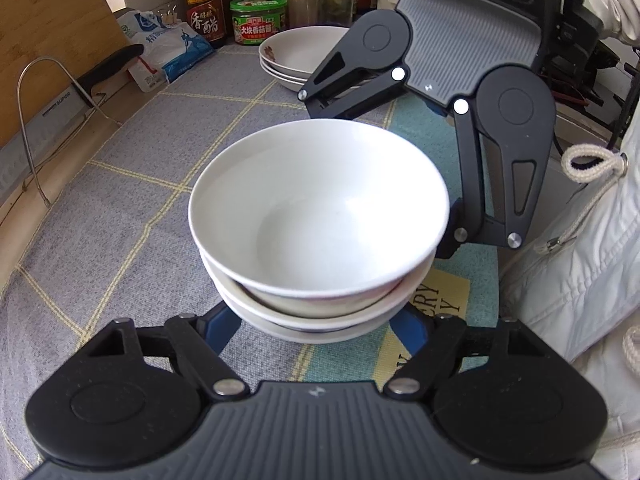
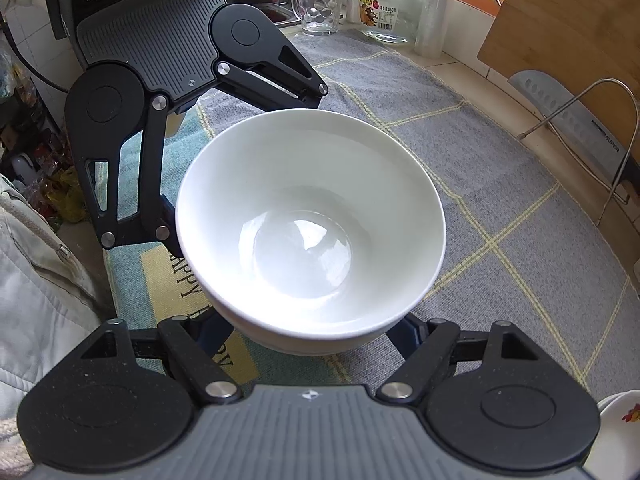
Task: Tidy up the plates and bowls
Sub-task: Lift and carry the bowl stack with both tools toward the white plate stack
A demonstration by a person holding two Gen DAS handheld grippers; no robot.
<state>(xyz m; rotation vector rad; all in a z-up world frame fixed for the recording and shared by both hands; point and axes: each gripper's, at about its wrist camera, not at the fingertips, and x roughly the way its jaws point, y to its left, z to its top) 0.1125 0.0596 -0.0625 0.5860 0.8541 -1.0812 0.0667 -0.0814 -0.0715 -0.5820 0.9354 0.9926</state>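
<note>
A stack of white bowls (image 1: 318, 216) stands on the grey checked mat; it also shows in the right wrist view (image 2: 310, 224). My left gripper (image 1: 316, 320) is spread wide on either side of the stack's base, its blue fingertips mostly hidden under the bowls. My right gripper (image 2: 312, 328) is spread the same way from the opposite side, its tips hidden too. I cannot tell whether either pair of fingers presses the stack. Each gripper is visible in the other's view. A stack of white plates (image 1: 298, 56) sits at the far side of the mat.
Sauce bottles and jars (image 1: 258, 18), a salt bag (image 1: 168, 46), a wooden cutting board (image 1: 48, 32), a wire rack with a cleaver (image 2: 576, 128), a glass mug (image 2: 318, 6) and a glass jar (image 2: 390, 4) line the counter's back. A white jacket (image 1: 580, 260) is beside the mat.
</note>
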